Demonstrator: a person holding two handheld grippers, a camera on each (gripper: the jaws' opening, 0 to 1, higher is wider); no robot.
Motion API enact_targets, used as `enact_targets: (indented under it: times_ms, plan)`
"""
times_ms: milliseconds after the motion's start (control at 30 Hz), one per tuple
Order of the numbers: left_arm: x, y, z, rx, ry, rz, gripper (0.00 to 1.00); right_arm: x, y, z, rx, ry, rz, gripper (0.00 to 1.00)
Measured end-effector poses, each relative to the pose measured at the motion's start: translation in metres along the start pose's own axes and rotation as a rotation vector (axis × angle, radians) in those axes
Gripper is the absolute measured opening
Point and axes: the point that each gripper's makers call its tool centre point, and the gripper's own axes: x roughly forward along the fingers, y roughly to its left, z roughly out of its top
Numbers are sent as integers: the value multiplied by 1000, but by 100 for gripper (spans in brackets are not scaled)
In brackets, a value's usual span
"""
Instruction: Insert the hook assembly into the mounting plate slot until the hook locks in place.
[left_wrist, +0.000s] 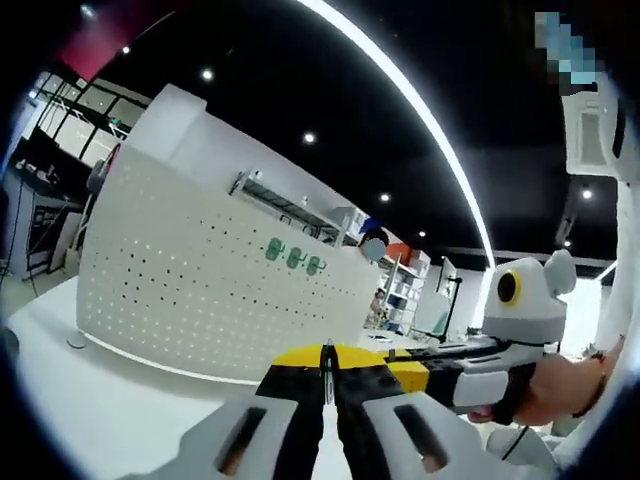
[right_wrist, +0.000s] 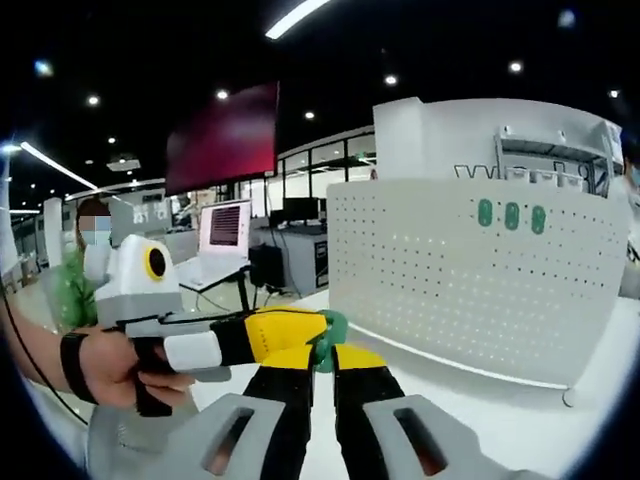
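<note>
A white perforated mounting plate (left_wrist: 200, 285) (right_wrist: 470, 285) stands upright on the white table, with three small green hooks (left_wrist: 293, 257) (right_wrist: 511, 215) set in a row near its top. My left gripper (left_wrist: 328, 362) is shut on a thin dark piece of the hook assembly (left_wrist: 327, 352), seen edge on. In the right gripper view the hook assembly's green part (right_wrist: 330, 335) sits at the tips of my right gripper (right_wrist: 324, 362), which is shut on it. The left gripper (right_wrist: 275, 338) reaches in from the left and touches the same piece. Both grippers are held short of the plate.
A white table (left_wrist: 110, 400) (right_wrist: 540, 430) carries the plate. A person's hand (left_wrist: 560, 385) (right_wrist: 95, 365) holds each gripper's handle. Desks with monitors (right_wrist: 225, 230) and shelving (left_wrist: 405, 290) stand in the background.
</note>
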Motion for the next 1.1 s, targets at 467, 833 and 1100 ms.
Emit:
enact_targets:
  times_ms: [467,833,1100]
  plan:
    - [2,-10,1,125,-24,15,2,-7,-8,-2,93,19,5,1]
    - [3,0,4,119,-3,-5,3,2,-5,-2,100,14,-7,0]
    - [-6,16,9,29,16,-22,8,13,3,1,123,21,-56,0]
